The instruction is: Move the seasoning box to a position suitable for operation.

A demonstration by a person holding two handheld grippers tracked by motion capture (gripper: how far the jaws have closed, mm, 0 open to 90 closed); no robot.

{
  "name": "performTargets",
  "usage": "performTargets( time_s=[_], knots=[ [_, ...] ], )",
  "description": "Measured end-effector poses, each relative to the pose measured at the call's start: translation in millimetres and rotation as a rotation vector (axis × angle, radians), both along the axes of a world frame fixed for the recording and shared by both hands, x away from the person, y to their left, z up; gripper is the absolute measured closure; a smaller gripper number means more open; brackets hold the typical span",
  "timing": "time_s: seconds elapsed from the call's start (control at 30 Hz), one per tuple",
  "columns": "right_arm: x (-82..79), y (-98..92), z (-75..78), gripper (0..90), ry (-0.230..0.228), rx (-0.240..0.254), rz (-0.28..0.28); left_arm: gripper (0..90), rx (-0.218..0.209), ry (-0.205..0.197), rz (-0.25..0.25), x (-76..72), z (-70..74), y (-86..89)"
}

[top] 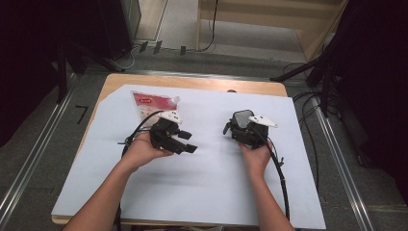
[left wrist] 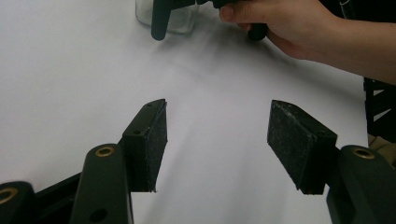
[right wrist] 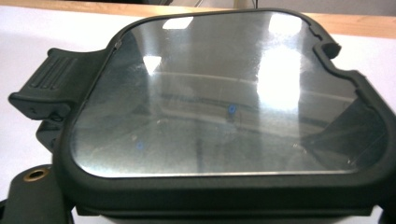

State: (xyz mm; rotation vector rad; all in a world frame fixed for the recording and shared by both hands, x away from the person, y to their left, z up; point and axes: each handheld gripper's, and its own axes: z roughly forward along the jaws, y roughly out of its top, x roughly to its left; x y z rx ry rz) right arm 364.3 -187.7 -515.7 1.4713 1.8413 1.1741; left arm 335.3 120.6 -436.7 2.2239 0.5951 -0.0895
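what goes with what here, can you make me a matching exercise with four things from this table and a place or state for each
Things:
1. container lid
2. red and white pouch
3. left gripper
4. white sheet

Places or states:
a. spread over the wooden table
b. dark frame with a clear pane
c. jaws apart with nothing between
d. lying at the far left of the sheet

Pairs: 1-b, 2-d, 3-c, 4-a

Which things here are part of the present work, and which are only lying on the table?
Part of the work:
- clear container with dark lid, at the right gripper
- left gripper, jaws open and with nothing between them, pointing toward the container

Only lying there:
- red and white pouch, at the far left of the white sheet
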Motion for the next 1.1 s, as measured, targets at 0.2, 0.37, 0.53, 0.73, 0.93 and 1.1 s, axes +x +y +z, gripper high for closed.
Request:
performTargets(
  time_s=[0.2,0.37,0.53,0.73,0.93,1.1],
  knots=[
    [2.2,-0.7,-1.3,14.9,-0.032,-0.005,0.009,38.6,-0.003,0.025,0.016,0.5,-0.6,0.0],
    [2.0,-5.6,2.4,15.6,-0.014,0.019,0.011,38.5,0.011,0.019,0.016,0.0,-0.8,-0.6],
    [2.1,-9.9,4.3,15.7,0.003,0.026,0.015,38.6,0.009,0.016,0.017,0.6,-1.3,0.0],
    [-3.7,-18.6,14.7,15.7,0.026,-0.013,0.065,38.4,0.006,0.034,0.033,1.9,-1.0,0.3],
    [-14.6,-22.4,31.2,15.7,0.012,0.019,0.138,38.5,0.004,0.029,0.034,1.1,-0.1,-0.2],
    [-29.7,-23.3,44.9,15.7,-0.002,0.023,0.212,39.1,0.008,0.034,0.035,1.4,-0.1,-0.3]
  ],
)
